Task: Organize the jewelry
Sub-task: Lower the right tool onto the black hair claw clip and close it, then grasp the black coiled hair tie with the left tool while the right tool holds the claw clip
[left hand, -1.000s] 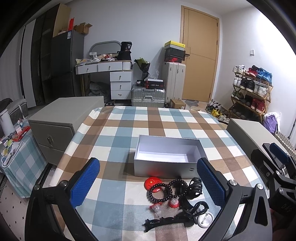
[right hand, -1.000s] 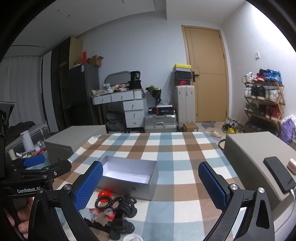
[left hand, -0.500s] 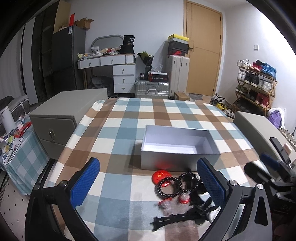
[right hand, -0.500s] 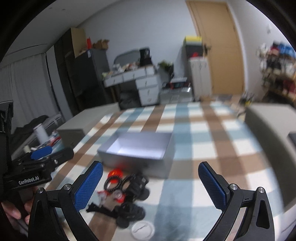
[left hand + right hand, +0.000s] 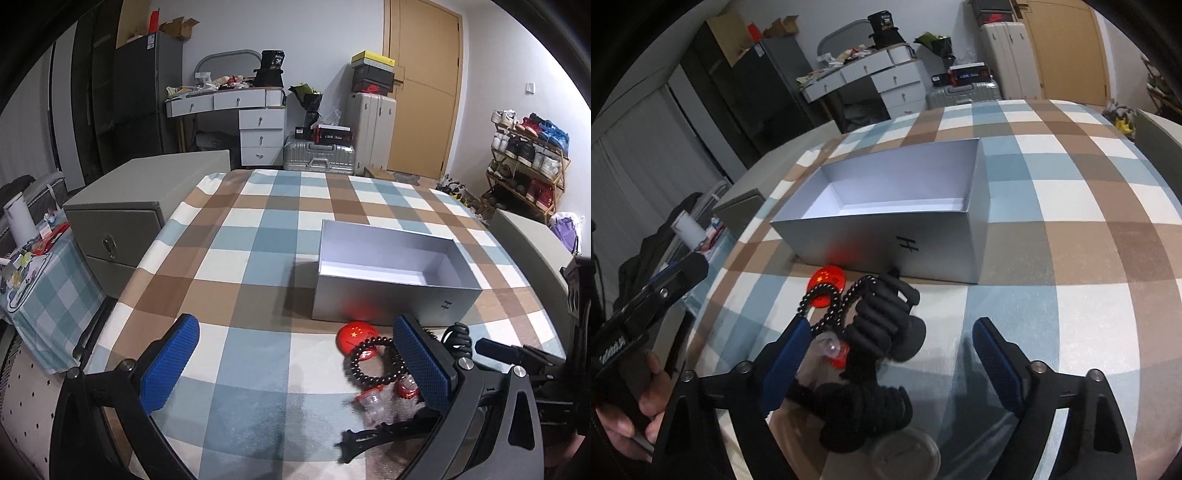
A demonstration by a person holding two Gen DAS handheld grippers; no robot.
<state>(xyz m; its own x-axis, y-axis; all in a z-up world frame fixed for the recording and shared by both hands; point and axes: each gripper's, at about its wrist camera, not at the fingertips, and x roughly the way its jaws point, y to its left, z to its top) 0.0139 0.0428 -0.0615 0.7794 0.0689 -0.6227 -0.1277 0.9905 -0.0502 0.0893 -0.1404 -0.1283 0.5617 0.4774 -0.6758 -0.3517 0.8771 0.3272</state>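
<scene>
An open, empty silver box (image 5: 391, 273) (image 5: 897, 206) stands on the checked tablecloth. In front of it lies a heap of jewelry: a red round badge (image 5: 352, 334) (image 5: 827, 284), a dark bead bracelet (image 5: 373, 363) (image 5: 831, 299), black claw hair clips (image 5: 882, 321), small red-and-clear pieces (image 5: 373, 400) and a black clip (image 5: 384, 434). My left gripper (image 5: 295, 365) is open, low over the cloth left of the heap. My right gripper (image 5: 886, 362) is open, tilted down, its jaws on either side of the black clips.
Grey cabinets (image 5: 122, 218) stand left and right (image 5: 528, 240) of the table. A small clear round lid (image 5: 905, 456) lies near the front edge. The room behind holds a desk, suitcases, a shoe rack and a door.
My right gripper has tipped down and moved in over the jewelry heap. My left gripper has drifted left, so the box and heap now sit to its right.
</scene>
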